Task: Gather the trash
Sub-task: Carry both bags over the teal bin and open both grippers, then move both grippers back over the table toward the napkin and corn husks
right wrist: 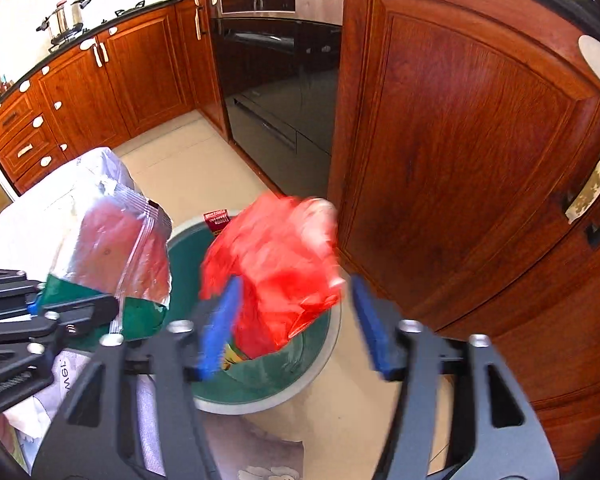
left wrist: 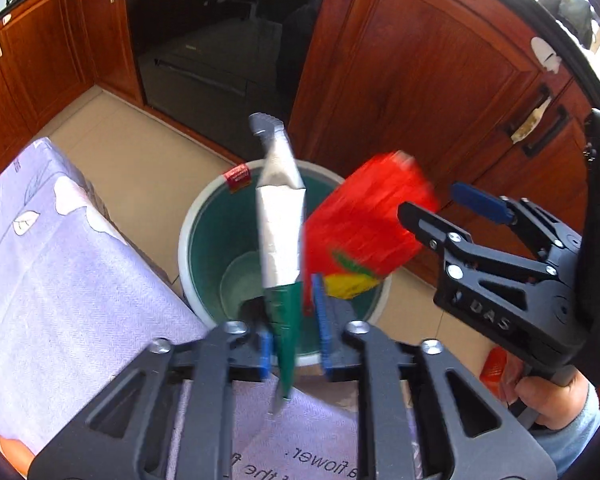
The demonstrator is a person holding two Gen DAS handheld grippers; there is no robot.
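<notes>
A kitchen with reddish wooden cabinets [right wrist: 116, 76] running along the far left wall. A black glass oven [right wrist: 276, 80] is built in at the far centre, steel panel above it. A tall wooden door [right wrist: 460, 152] fills the right side, with dark handles [right wrist: 596, 184] near its right edge. Beige tiled floor [right wrist: 188, 176] spreads between them. Pots [right wrist: 66, 16] stand on the far left counter. A lilac flowered cloth [left wrist: 60, 248] covers the near left surface.

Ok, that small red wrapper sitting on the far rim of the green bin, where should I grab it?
Likely pinch the small red wrapper by its upper part on the bin rim, coming straight down, one finger inside the rim and one outside. It sits across the rim, so a sideways approach would meet the wall.
</notes>
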